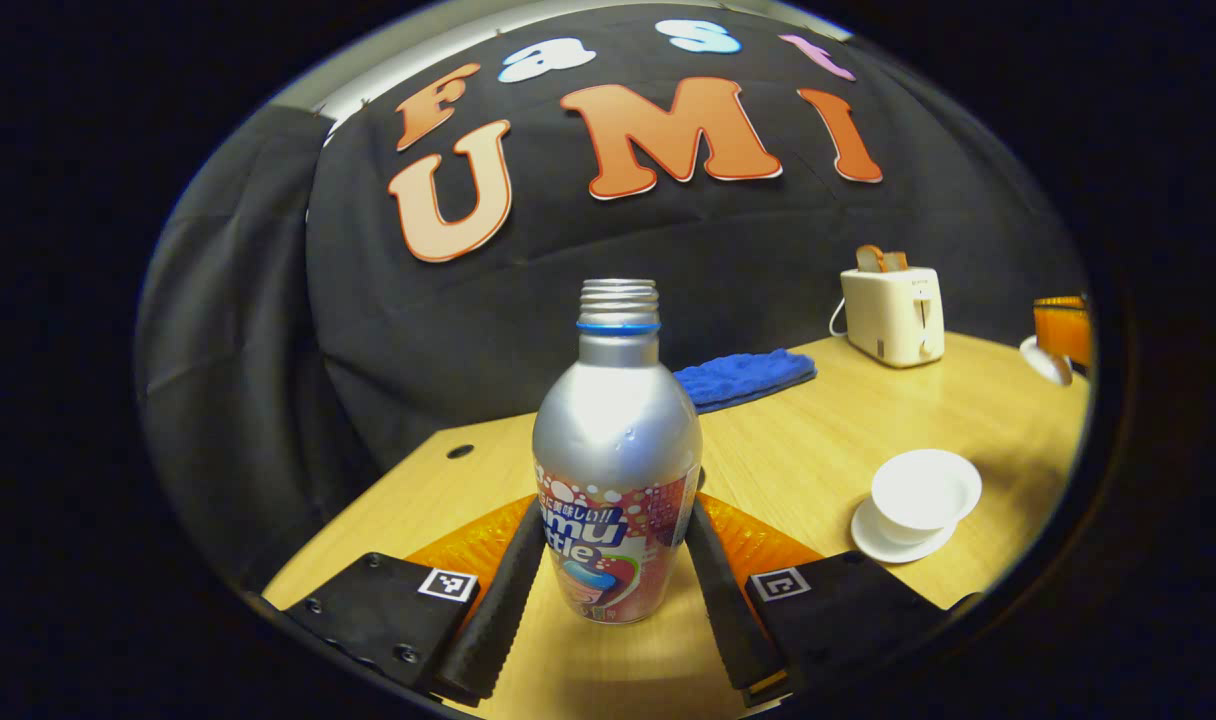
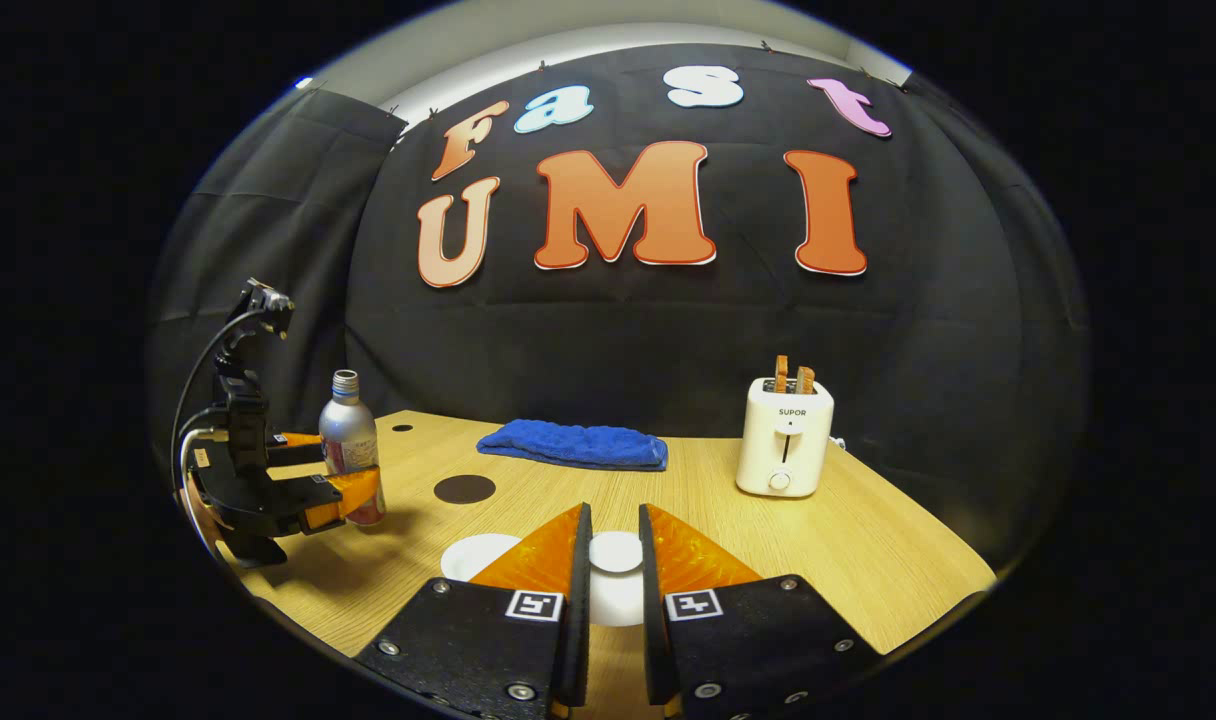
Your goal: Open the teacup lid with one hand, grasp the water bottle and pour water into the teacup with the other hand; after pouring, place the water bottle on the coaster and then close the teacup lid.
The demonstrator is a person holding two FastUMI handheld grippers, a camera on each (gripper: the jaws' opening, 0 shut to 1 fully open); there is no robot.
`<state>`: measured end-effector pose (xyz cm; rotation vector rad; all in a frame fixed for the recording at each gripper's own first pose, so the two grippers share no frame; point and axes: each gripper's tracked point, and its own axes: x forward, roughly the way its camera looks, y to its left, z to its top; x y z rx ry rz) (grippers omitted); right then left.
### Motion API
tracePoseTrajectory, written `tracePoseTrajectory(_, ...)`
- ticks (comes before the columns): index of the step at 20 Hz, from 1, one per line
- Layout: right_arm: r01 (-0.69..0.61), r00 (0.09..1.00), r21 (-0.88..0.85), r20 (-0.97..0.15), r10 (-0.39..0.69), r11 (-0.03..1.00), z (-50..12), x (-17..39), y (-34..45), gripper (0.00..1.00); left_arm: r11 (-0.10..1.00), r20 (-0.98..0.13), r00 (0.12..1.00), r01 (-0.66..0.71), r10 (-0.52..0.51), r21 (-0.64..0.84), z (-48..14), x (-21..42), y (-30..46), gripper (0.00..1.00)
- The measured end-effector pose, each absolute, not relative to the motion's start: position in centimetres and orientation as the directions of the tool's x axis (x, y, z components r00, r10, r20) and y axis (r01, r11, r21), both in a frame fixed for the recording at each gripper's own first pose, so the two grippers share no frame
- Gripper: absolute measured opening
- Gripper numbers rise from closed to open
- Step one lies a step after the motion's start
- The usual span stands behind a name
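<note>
In the left gripper view, the left gripper (image 1: pixel 616 560) has its two black fingers (image 1: pixel 503 590) pressed on both sides of the silver metal water bottle with a bright label (image 1: pixel 616 470). The bottle stands upright on the light wooden table (image 1: pixel 798 450) with no cap on. Off to the side sits the white teacup on its white saucer (image 1: pixel 923 495), open on top.

In the right gripper view, the right gripper (image 2: pixel 613 570) has its fingers close together, pinching the knob of the small round white lid (image 2: pixel 616 552). Further off lies the dark round coaster (image 2: pixel 465 489), near the bottle. Beyond are a folded blue cloth (image 2: pixel 573 445) and a white toaster with toast in it (image 2: pixel 785 440).
</note>
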<state>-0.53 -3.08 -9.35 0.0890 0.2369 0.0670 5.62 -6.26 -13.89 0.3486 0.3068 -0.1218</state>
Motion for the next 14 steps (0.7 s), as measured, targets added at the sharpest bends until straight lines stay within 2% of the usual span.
tracePoseTrajectory(1,-0.049,0.971,0.095,-0.231,0.07,0.994,-9.3,-0.6,-3.4,0.23,0.918,-0.309,0.949,0.171,-0.056,0.357,-13.5,5.5,-6.2,0.84)
tracePoseTrajectory(3,-0.036,0.972,0.091,-0.228,0.056,0.995,-9.3,-0.8,-4.1,0.23,0.885,-0.295,0.954,0.177,-0.048,0.431,-13.0,5.9,-6.3,0.8)
tracePoseTrajectory(4,-0.028,0.973,0.092,-0.226,0.048,0.995,-9.3,-0.9,-4.6,0.23,0.866,-0.288,0.957,0.179,-0.043,0.466,-12.7,5.8,-6.3,0.88)
tracePoseTrajectory(7,-0.013,0.974,0.097,-0.223,0.034,0.995,-9.2,-1.2,-5.4,0.23,0.796,-0.274,0.96,0.205,-0.051,0.57,-12.1,5.8,-6.7,0.84)
tracePoseTrajectory(8,-0.005,0.974,0.097,-0.224,0.026,0.995,-9.3,-1.2,-5.9,0.23,0.76,-0.27,0.961,0.218,-0.058,0.612,-11.9,5.8,-7.0,0.8)
tracePoseTrajectory(9,0.002,0.974,0.097,-0.224,0.019,0.995,-9.4,-1.3,-6.3,0.23,0.736,-0.267,0.961,0.227,-0.064,0.638,-11.8,5.7,-7.1,0.89)
tracePoseTrajectory(10,0.007,0.974,0.1,-0.224,0.016,0.995,-9.4,-1.4,-6.6,0.23,0.713,-0.266,0.961,0.235,-0.071,0.661,-11.7,5.7,-7.4,0.8)
tracePoseTrajectory(11,0.01,0.974,0.1,-0.225,0.013,0.995,-9.5,-1.5,-6.7,0.23,0.682,-0.268,0.96,0.25,-0.081,0.687,-11.8,5.7,-7.9,0.84)
tracePoseTrajectory(14,0.022,0.974,0.085,-0.227,-0.002,0.996,-9.7,-1.9,-7.4,0.23,0.59,-0.252,0.962,0.262,-0.101,0.764,-12.0,5.7,-9.0,0.84)
